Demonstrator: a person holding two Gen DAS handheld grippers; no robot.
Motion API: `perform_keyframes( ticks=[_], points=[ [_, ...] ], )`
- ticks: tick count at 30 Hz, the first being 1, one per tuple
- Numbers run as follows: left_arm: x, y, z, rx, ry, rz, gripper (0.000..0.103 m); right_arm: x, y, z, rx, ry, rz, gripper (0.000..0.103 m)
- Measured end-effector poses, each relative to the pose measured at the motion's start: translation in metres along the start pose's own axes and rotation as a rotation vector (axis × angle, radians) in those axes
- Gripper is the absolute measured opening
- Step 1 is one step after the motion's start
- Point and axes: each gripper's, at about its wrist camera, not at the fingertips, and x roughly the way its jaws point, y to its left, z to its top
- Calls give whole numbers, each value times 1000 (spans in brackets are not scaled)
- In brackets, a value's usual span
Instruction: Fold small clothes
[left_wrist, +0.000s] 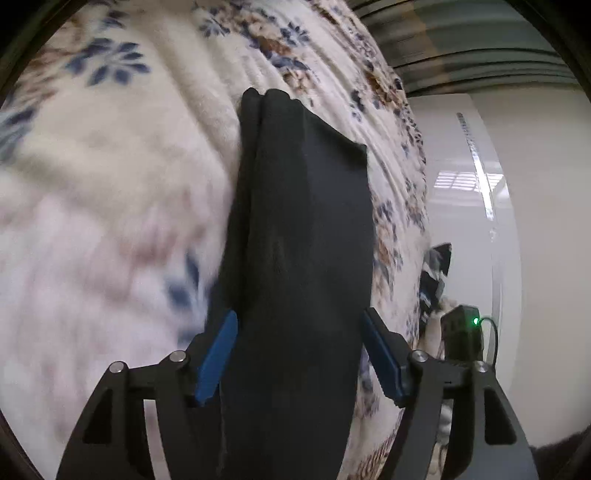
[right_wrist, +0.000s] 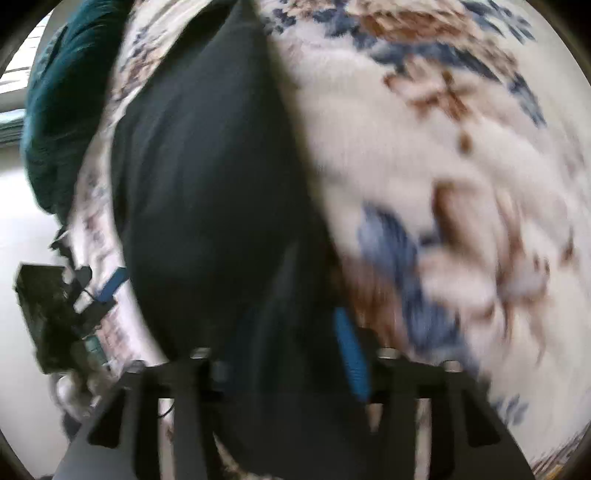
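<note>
A black garment (left_wrist: 303, 221) lies lengthwise on a cream blanket with a blue and brown flower print (left_wrist: 110, 155). It is folded into a long narrow strip. My left gripper (left_wrist: 301, 354) stands open over its near end, and the blue pads (left_wrist: 218, 358) sit at either side of the cloth without pressing it. The right wrist view is blurred. There the same black garment (right_wrist: 207, 177) runs away from my right gripper (right_wrist: 286, 362), whose blue pads (right_wrist: 351, 354) stand apart astride the cloth. That gripper is open too.
The blanket's edge (left_wrist: 413, 221) drops off at the right onto a pale floor. A black device with a green light (left_wrist: 463, 332) and a patterned cloth (left_wrist: 436, 273) lie there. A teal fabric (right_wrist: 62, 110) is bunched at the bed's far left.
</note>
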Motion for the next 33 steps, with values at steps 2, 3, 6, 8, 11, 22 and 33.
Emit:
perform_keyframes(
  ticks=[2,3,6,8,11,22,33],
  points=[
    [-15,-5,-33,9,4,50,67,-10,-8,-30,-3,21,8,56],
    [-18,-7,-51,3,10,86,67,-17,-14,-41,-1,36,5,56],
    [-21,-2,-102,-53,69,116,67,-16,-29,-84,5,96,5,56],
    [-16,5,-139,-100,105,144,67,-11,-42,-118,12,124,-7,56],
    [-1,12,-179,-125,150,222,67,7,-66,-163,44,152,-38,56],
    [-21,24,-224,-144,36,271,5,68,-81,-238,56,97,-66,6],
    [-22,23,-235,-149,101,173,44,75,-79,-241,29,172,-99,31]
  ],
)
